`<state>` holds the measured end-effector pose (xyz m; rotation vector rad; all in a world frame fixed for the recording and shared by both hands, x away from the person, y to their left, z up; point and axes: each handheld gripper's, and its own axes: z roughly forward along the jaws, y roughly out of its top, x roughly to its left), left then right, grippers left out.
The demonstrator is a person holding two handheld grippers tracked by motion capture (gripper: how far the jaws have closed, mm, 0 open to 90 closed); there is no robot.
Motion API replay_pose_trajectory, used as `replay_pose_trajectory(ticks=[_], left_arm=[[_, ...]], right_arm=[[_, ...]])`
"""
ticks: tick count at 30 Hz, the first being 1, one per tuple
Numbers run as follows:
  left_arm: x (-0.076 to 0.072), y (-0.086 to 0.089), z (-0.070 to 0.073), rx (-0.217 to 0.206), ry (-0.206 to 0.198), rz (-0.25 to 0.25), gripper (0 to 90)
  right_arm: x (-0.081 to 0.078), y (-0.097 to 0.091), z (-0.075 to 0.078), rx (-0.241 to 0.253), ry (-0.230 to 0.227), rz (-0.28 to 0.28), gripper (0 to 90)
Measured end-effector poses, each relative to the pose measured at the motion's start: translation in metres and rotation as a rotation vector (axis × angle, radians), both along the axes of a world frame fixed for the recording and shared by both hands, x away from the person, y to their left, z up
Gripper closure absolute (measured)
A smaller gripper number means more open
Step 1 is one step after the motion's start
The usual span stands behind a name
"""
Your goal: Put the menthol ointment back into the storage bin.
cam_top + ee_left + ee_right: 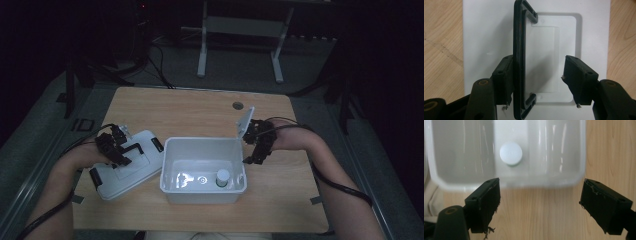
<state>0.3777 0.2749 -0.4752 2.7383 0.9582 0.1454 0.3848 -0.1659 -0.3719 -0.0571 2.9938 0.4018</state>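
Two grippers work around an open white box [203,170] that sits near the front-middle of the wooden table [200,107], with a small white-capped bottle [222,178] standing inside it toward its right end. The box's lid [127,165] lies flat on the table just to the left of the box, touching or nearly touching its left wall. In the left gripper view, the left gripper [537,82] sits over the lid with its jaws half open: one pad rests against the raised black handle [519,60], while the other pad stands well clear across the recessed panel, so the handle is bracketed but not yet clamped. The step in hand appears to be gripping this handle to lift the lid. To do it well, close the jaws squarely across the middle of the handle bar, confirm both pads bear on it, then lift straight up and keep the lid level. The right gripper [253,150] hovers beside the box's right wall, jaws wide and holding nothing; in the right gripper view the bottle's cap [511,153] lies ahead. Keep that gripper clear of the rim while the lid travels across.
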Motion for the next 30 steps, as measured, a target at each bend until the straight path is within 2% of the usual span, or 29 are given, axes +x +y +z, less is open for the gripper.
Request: replay_pose_trajectory(ticks=[6, 12, 16, 19, 22, 25, 30], left_arm=[[0.002, -0.001, -0.001, 0.004, 0.001, 0.006, 51.0], [0.005, -0.004, -0.002, 0.031, -0.003, 0.003, 62.3], [0.008, -0.005, -0.003, 0.037, -0.022, 0.007, 71.4], [0.01, -0.005, -0.003, 0.032, -0.021, 0.003, 76.4], [0.012, -0.006, -0.004, 0.019, -0.003, -0.001, 82.4], [0.013, -0.005, -0.004, 0.004, 0.013, 0.005, 83.1], [0.011, -0.004, -0.001, 0.005, 0.023, 0.008, 83.7]], right_arm=[[0.001, -0.035, -0.001, 0.007, 0.001, -0.052, 16.1], [0.004, -0.06, -0.018, -0.038, 0.028, -0.1, 16.1], [0.005, -0.072, -0.032, -0.058, 0.045, -0.117, 16.1], [0.005, -0.08, -0.043, -0.063, 0.082, -0.133, 16.1], [0.004, -0.086, -0.054, -0.073, 0.113, -0.142, 16.1], [0.004, -0.09, -0.06, -0.076, 0.123, -0.149, 16.2], [0.002, -0.1, -0.074, -0.052, 0.144, -0.179, 16.2]])
